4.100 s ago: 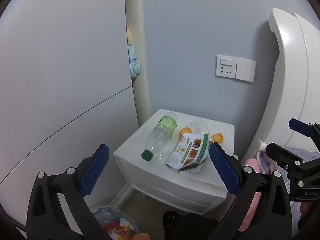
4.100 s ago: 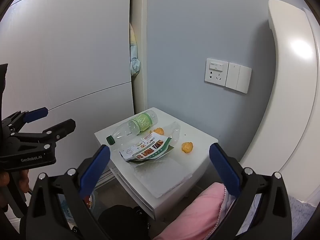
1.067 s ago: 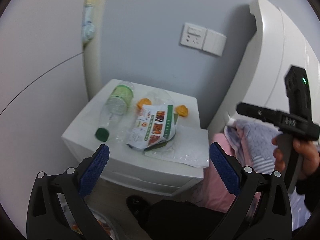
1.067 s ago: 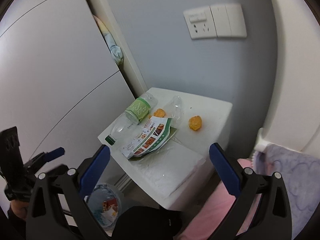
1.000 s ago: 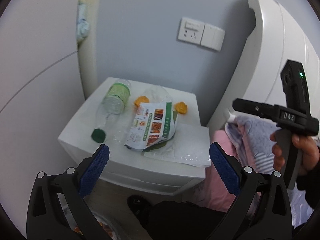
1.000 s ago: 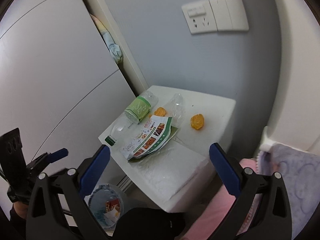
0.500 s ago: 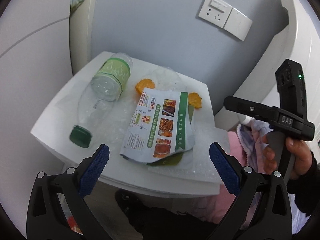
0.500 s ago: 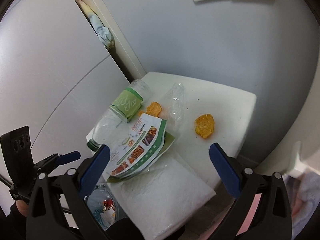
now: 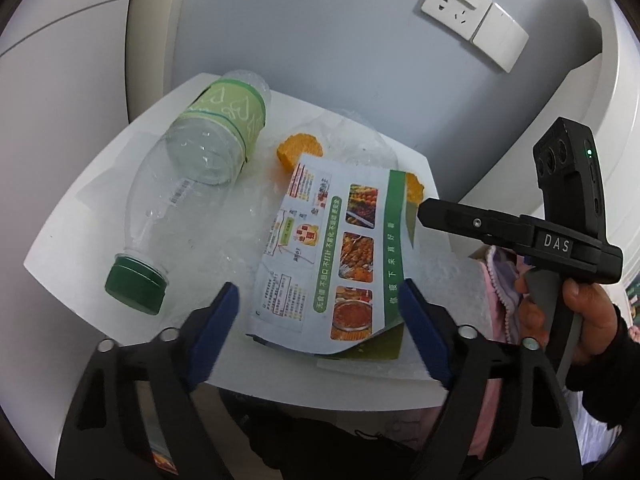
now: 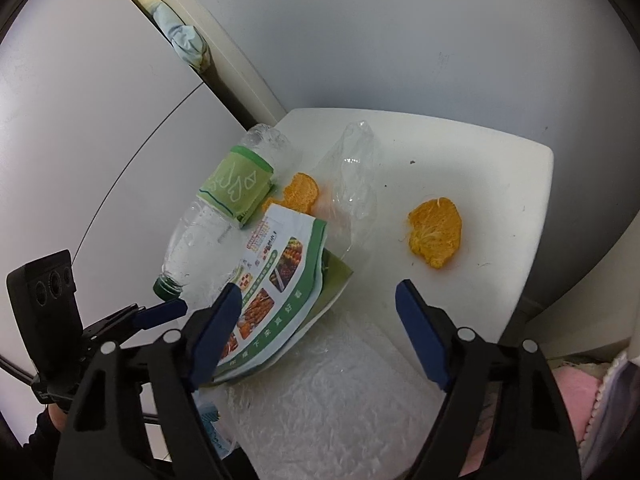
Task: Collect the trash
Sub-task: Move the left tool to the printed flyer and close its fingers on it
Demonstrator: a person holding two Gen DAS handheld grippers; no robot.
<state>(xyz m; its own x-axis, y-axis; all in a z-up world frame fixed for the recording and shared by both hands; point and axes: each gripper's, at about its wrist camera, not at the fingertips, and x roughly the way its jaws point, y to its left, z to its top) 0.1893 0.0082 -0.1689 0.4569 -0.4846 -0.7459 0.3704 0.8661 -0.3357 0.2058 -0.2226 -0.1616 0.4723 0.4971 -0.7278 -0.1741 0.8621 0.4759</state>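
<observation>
Trash lies on a white bedside cabinet (image 9: 72,220) (image 10: 520,168). An empty clear bottle (image 9: 192,188) (image 10: 208,220) with a green label and green cap lies on its side at the left. A printed food leaflet (image 9: 332,256) (image 10: 280,292) lies in the middle over clear plastic film (image 10: 356,176). Orange peel pieces (image 9: 300,150) (image 10: 436,232) lie beyond it. My left gripper (image 9: 320,336) is open just above the leaflet's near edge. My right gripper (image 10: 320,328) is open above the cabinet, nearer the lone peel.
A white foam sheet (image 10: 340,400) overhangs the cabinet's front. A wardrobe door (image 10: 80,120) stands at the left, a grey wall with a socket (image 9: 456,0) behind. Pink bedding (image 10: 580,392) lies at the right. A bin shows below in the left wrist view (image 9: 160,456).
Both grippers have moved down and forward, close over the cabinet top. The trash has not moved.
</observation>
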